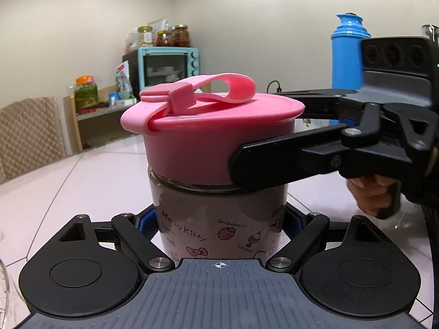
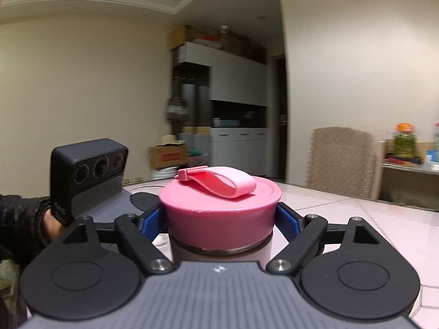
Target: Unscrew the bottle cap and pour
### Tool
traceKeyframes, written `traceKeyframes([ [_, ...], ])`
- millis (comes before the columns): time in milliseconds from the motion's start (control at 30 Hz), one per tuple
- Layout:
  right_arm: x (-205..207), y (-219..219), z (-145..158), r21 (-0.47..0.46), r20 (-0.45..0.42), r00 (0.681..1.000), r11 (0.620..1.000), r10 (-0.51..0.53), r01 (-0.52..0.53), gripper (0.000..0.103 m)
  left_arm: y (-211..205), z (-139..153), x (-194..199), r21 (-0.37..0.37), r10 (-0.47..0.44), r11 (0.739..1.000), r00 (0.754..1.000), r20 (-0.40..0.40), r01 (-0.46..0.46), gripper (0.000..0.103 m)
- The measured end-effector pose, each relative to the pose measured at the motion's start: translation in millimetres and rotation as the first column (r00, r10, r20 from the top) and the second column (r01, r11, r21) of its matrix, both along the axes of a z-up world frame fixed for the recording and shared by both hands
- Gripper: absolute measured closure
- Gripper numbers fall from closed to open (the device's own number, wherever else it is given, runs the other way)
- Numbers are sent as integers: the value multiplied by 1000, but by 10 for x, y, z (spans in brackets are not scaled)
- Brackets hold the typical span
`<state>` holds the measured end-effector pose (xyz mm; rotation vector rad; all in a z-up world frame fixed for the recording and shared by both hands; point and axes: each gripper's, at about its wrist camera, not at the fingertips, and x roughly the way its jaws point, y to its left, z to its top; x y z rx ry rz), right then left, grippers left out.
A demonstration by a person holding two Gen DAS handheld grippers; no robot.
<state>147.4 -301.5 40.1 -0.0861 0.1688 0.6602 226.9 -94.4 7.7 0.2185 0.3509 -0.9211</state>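
On the pale tiled table (image 1: 90,181), right in the middle of both views, stands the clear glass bottle with cartoon prints (image 1: 219,227), topped by a wide pink plastic screw cap with a loop strap (image 1: 216,128).

The left gripper (image 1: 219,222) is pinching the glass body low down, blue pads (image 1: 144,223) pressed against either side. My read is that it's the anchor, so the bottle can't spin along when the lid gets twisted. The right gripper (image 2: 219,216) comes in from the side at cap height, and its blue pads (image 2: 151,223) sit tight on the two flanks of the pink cap, so it's clamped on the lid, not the glass. Makes sense: one tool per part, stacked one above the other so they don't foul.

The cap looks seated on the neck, so I'd guess the unscrewing is barely underway. A tall blue thermos flask (image 1: 348,52) stands behind, well apart.
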Motion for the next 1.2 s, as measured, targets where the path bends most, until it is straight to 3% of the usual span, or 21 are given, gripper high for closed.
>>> traceKeyframes([
  [133,-225,182,34,10,19,985,985,-171,171,13,3,0,-6,-1,0,1000,1000,-1,0,13],
  [300,-277,300,13,40,-18,962,961,-273,273,9,22,-2,16,-1,0,1000,1000,-1,0,13],
  [600,-158,536,-19,37,-35,930,929,-366,367,10,22,0,9,-1,0,1000,1000,-1,0,13],
  [767,-174,611,-61,11,-25,924,924,-381,382,17,22,0,11,-1,0,1000,1000,-2,0,13],
  [967,-142,487,-73,0,-17,962,962,-273,273,18,31,0,12,-1,0,1000,1000,-2,0,13],
  [1100,12,198,-60,11,-32,997,997,-75,75,18,34,0,15,-1,0,1000,1000,-2,0,13],
  [1200,163,-24,-46,36,-58,995,996,80,-78,18,37,-1,19,0,0,1000,1000,-1,0,13],
])
